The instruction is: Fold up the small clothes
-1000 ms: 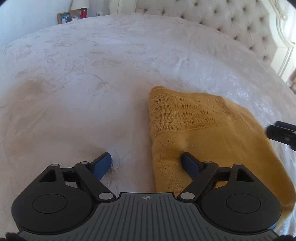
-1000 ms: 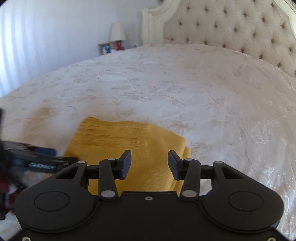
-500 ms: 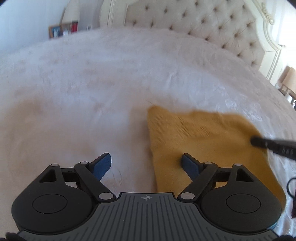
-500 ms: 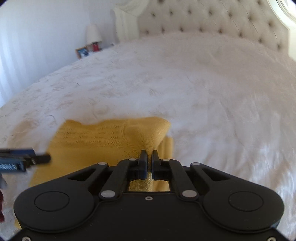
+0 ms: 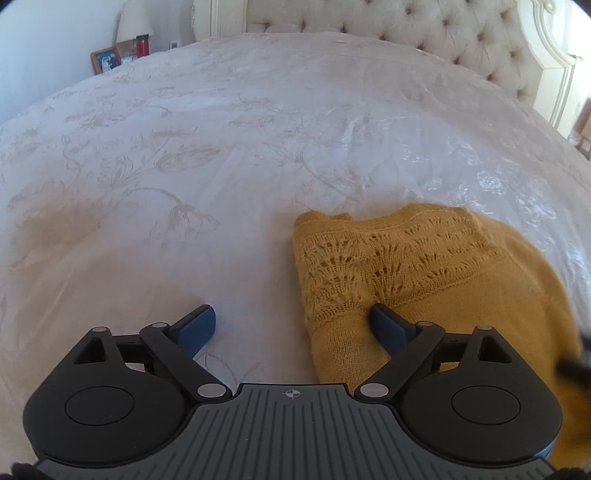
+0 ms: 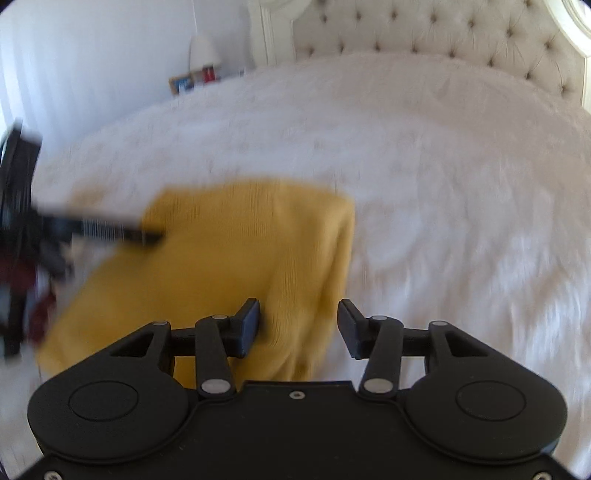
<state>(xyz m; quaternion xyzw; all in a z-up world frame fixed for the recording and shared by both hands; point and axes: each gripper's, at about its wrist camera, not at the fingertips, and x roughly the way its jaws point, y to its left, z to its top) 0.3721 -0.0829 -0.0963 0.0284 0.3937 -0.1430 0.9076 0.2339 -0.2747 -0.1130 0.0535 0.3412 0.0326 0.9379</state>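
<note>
A mustard-yellow knitted garment (image 5: 424, 266) with a lace band lies folded on the white bedspread (image 5: 221, 147). My left gripper (image 5: 291, 325) is open, low over the bed; its right finger (image 5: 384, 325) rests on the garment's left edge, its left finger over bare bedspread. In the blurred right wrist view the garment (image 6: 236, 251) lies ahead and to the left. My right gripper (image 6: 299, 325) is open and empty over the garment's near right part. The left gripper (image 6: 92, 229) shows there as a dark blur at the left.
A tufted headboard (image 5: 424, 33) stands at the bed's far end. A nightstand at far left carries a lamp (image 5: 133, 22), a framed photo (image 5: 107, 61) and a red bottle (image 5: 142, 46). The bedspread stretches wide around the garment.
My right gripper shut on the garment's edge half a second ago, then opened and let it go. The garment's right part now lies further over. The left gripper stayed open and shifted slightly.
</note>
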